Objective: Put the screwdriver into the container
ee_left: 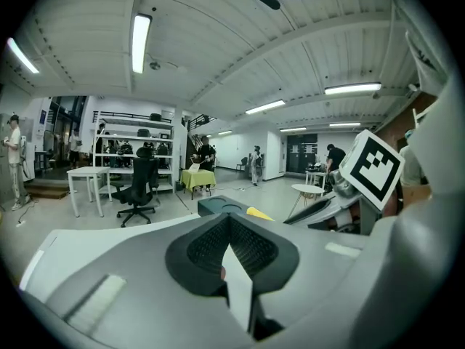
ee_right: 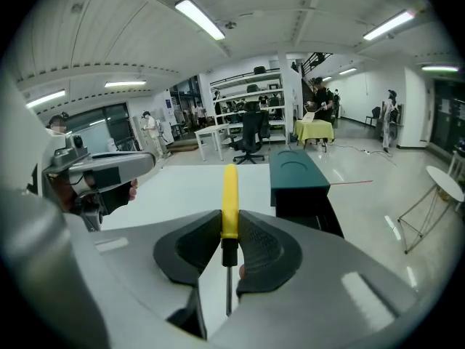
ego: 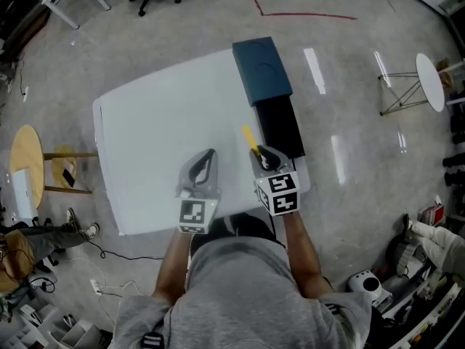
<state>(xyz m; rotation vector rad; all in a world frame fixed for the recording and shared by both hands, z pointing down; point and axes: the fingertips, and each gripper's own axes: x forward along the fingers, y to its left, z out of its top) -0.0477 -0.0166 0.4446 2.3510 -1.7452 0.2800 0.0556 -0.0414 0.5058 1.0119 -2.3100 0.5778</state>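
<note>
My right gripper is shut on a screwdriver with a yellow handle, whose dark shaft points back between the pads. In the head view the yellow handle sticks out ahead of the right gripper, just left of the container. The container is a dark box with an open black tray and a teal lid slid to the far end; it also shows ahead to the right as the teal container. My left gripper hovers over the white table, shut with nothing between its pads.
The white table lies below both grippers, its right edge beside the container. An office chair and white tables stand beyond it. A round wooden stool is to the left, a small round white table to the right.
</note>
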